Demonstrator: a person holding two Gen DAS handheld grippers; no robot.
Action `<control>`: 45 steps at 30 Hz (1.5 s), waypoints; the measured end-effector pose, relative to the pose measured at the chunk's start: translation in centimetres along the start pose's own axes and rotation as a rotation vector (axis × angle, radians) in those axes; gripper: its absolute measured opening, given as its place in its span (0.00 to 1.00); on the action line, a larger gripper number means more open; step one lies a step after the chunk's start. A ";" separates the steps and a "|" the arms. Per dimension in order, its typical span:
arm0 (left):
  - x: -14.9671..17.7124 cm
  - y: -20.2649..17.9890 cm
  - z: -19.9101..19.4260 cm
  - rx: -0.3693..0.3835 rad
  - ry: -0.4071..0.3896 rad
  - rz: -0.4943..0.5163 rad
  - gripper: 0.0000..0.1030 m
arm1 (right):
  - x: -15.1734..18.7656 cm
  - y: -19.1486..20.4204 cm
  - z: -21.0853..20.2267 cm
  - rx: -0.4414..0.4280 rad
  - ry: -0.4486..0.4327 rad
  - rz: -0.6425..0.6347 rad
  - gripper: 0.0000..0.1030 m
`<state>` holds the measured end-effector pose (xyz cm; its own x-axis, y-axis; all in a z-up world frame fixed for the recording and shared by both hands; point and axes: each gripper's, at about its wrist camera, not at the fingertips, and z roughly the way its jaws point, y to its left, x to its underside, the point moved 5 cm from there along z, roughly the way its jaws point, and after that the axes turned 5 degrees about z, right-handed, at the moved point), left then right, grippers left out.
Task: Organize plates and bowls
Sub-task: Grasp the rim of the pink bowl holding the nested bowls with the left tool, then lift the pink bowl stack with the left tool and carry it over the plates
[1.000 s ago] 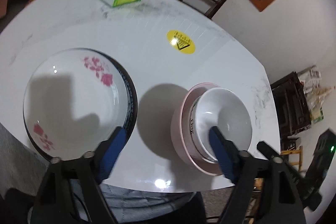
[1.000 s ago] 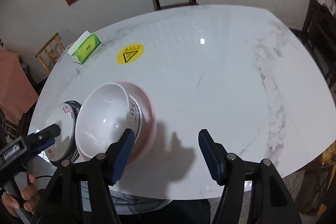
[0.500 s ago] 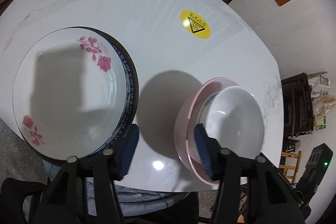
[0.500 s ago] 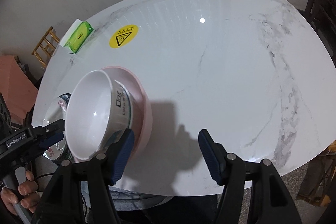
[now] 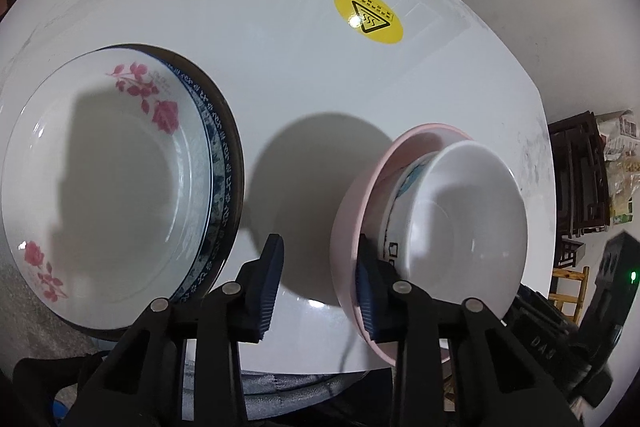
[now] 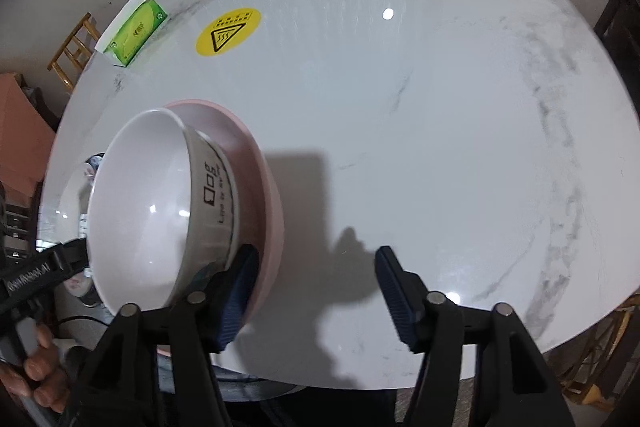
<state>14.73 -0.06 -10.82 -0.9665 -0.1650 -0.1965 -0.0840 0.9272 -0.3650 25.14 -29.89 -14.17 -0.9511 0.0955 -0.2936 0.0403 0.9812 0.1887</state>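
Since sorting looks nearly finished, I read it so:
Done: white bowl (image 5: pixel 460 219) nests in the pink bowl (image 5: pixel 352 211); flowered plate (image 5: pixel 100 187) sits on a blue-rimmed plate (image 5: pixel 218 163).
Left: I judge little remains, perhaps squaring both stacks.
Left claw (image 5: pixel 318 285): partly open, one pad inside the pink rim; grip not closed, holding nothing.
Right claw (image 6: pixel 314 297): wide open, empty, left pad touching the pink bowl's outer wall.
Edges: both stacks sit close to my side of the bench (image 6: pixel 420 107).
Room: tissue pack (image 6: pixel 136 31) and yellow sticker (image 6: pixel 228 31) lie well apart, far side.
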 end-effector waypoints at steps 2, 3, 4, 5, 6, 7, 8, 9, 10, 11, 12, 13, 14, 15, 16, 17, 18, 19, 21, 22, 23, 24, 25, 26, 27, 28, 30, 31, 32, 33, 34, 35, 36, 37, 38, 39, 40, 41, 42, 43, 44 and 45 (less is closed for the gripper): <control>0.1 -0.2 -0.1 -0.007 0.001 0.014 0.29 | -0.4 0.0 0.1 -0.011 0.013 0.008 0.53; 0.1 -0.4 -0.1 -0.011 -0.002 0.023 0.28 | -0.5 0.0 0.2 -0.015 0.013 0.008 0.50; 0.0 -0.6 -0.1 -0.013 -0.009 0.037 0.26 | -0.7 0.1 0.2 -0.020 0.014 0.008 0.47; -0.1 -0.8 -0.1 -0.012 -0.014 0.045 0.24 | -0.8 0.3 0.2 -0.023 0.016 0.009 0.43; -0.1 -1.0 -0.1 -0.010 -0.021 0.053 0.21 | -0.9 0.4 0.2 -0.027 0.016 0.008 0.42; -0.2 -1.1 -0.1 -0.005 -0.026 0.056 0.17 | -0.9 0.5 0.2 -0.028 0.014 0.011 0.40; -0.2 -1.2 -0.2 0.001 -0.029 0.058 0.14 | -0.8 0.7 0.2 -0.028 0.007 0.015 0.37; -0.3 -1.5 -0.1 0.009 -0.033 0.065 0.09 | -0.8 0.8 0.1 -0.028 0.001 0.018 0.37; -0.4 -1.8 -0.1 0.002 -0.040 0.079 0.07 | -0.8 0.9 0.1 -0.026 -0.004 0.025 0.36; -0.4 -1.9 -0.1 -0.009 -0.044 0.085 0.07 | -0.7 0.9 0.1 -0.025 -0.007 0.033 0.36; -0.4 -2.0 -0.2 -0.019 -0.051 0.092 0.06 | -0.7 1.0 0.1 -0.023 -0.012 0.036 0.36; -0.5 -2.0 -0.1 -0.016 -0.053 0.090 0.06 | -0.7 1.0 0.1 -0.024 -0.017 0.040 0.36; -0.5 -2.0 -0.1 -0.012 -0.056 0.088 0.06 | -0.6 1.0 0.0 -0.025 -0.021 0.043 0.36; -0.5 -1.9 -0.1 -0.008 -0.061 0.090 0.06 | -0.5 1.0 0.0 -0.024 -0.024 0.044 0.36; -0.5 -2.0 -0.1 -0.008 -0.065 0.093 0.07 | -0.5 1.0 0.0 -0.020 -0.028 0.041 0.36; -0.5 -2.1 0.0 -0.010 -0.070 0.096 0.07 | -0.5 1.1 0.0 -0.014 -0.029 0.031 0.36; -0.5 -2.2 0.0 -0.013 -0.073 0.099 0.06 | -0.5 1.2 0.0 -0.010 -0.028 0.025 0.36; -0.5 -2.3 0.0 -0.015 -0.074 0.103 0.06 | -0.6 1.2 0.0 -0.010 -0.026 0.026 0.36; -0.5 -2.3 0.1 -0.017 -0.077 0.110 0.07 | -0.5 1.2 0.0 -0.005 -0.023 0.030 0.36; -0.5 -2.3 0.0 -0.017 -0.078 0.109 0.07 | -0.5 1.3 0.0 0.001 -0.022 0.025 0.36; -0.5 -2.3 0.0 -0.016 -0.079 0.108 0.07 | -0.5 1.3 0.0 0.004 -0.019 0.025 0.36; -0.5 -2.2 0.0 -0.016 -0.081 0.106 0.06 | -0.5 1.3 0.1 0.004 -0.015 0.032 0.36; -0.6 -2.2 0.0 -0.017 -0.084 0.104 0.06 | -0.5 1.3 0.1 0.006 -0.017 0.029 0.36; -0.5 -2.2 0.0 -0.017 -0.085 0.104 0.06 | -0.4 1.4 0.1 0.010 -0.021 0.022 0.35; -0.5 -2.2 -0.1 -0.017 -0.087 0.105 0.06 | -0.4 1.4 0.1 0.008 -0.021 0.031 0.34; -0.6 -2.2 -0.1 -0.017 -0.087 0.105 0.06 | -0.3 1.4 0.1 0.005 -0.021 0.040 0.30; -0.5 -2.3 -0.1 -0.016 -0.089 0.103 0.06 | -0.2 1.9 0.0 0.009 -0.033 0.018 0.21; -0.5 -2.3 -0.2 -0.018 -0.092 0.109 0.06 | -0.1 2.1 -0.1 0.008 -0.036 0.015 0.14; -0.5 -2.4 -0.1 -0.021 -0.093 0.115 0.06 | -0.1 2.4 -0.1 0.001 -0.035 0.017 0.12; -0.5 -2.4 -0.2 -0.026 -0.095 0.119 0.06 | -0.1 2.5 -0.1 0.007 -0.036 0.019 0.12; -0.5 -2.3 -0.2 -0.027 -0.099 0.120 0.06 | -0.2 2.4 0.0 -0.002 -0.033 0.029 0.12; -0.5 -2.4 -0.2 -0.026 -0.102 0.126 0.06 | -0.3 2.3 0.0 -0.013 -0.032 0.043 0.12; -0.4 -2.4 -0.2 -0.024 -0.104 0.128 0.07 | -0.3 2.2 0.0 -0.022 -0.030 0.054 0.12; -0.4 -2.4 -0.2 -0.024 -0.107 0.131 0.06 | -0.3 2.1 0.0 -0.021 -0.030 0.055 0.12; -0.4 -2.5 -0.2 -0.028 -0.108 0.136 0.06 | -0.2 2.2 -0.1 -0.018 -0.032 0.056 0.12; -0.4 -2.5 -0.1 -0.030 -0.107 0.136 0.06 | -0.2 2.2 -0.1 -0.016 -0.035 0.059 0.12; -0.5 -2.5 -0.1 -0.032 -0.105 0.133 0.06 | -0.2 2.3 -0.1 -0.013 -0.036 0.060 0.12; -0.5 -2.5 -0.1 -0.032 -0.105 0.132 0.06 | -0.2 2.3 -0.1 -0.010 -0.035 0.062 0.12; -0.6 -2.5 -0.1 -0.033 -0.104 0.133 0.06 | -0.3 2.4 0.0 -0.010 -0.035 0.064 0.12; -0.7 -2.5 -0.1 -0.033 -0.105 0.134 0.06 | -0.3 2.4 0.0 -0.009 -0.035 0.060 0.12; -0.6 -2.5 -0.1 -0.032 -0.105 0.134 0.06 | -0.3 2.4 0.0 -0.009 -0.034 0.061 0.12; -0.6 -2.5 -0.1 -0.034 -0.104 0.135 0.06 | -0.3 2.4 -0.1 -0.009 -0.033 0.062 0.12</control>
<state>15.50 -2.24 -9.72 -0.9393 -0.0705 -0.3357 0.0352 0.9537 -0.2987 25.51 -27.58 -13.58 -0.9362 0.1618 -0.3121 0.0960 0.9717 0.2159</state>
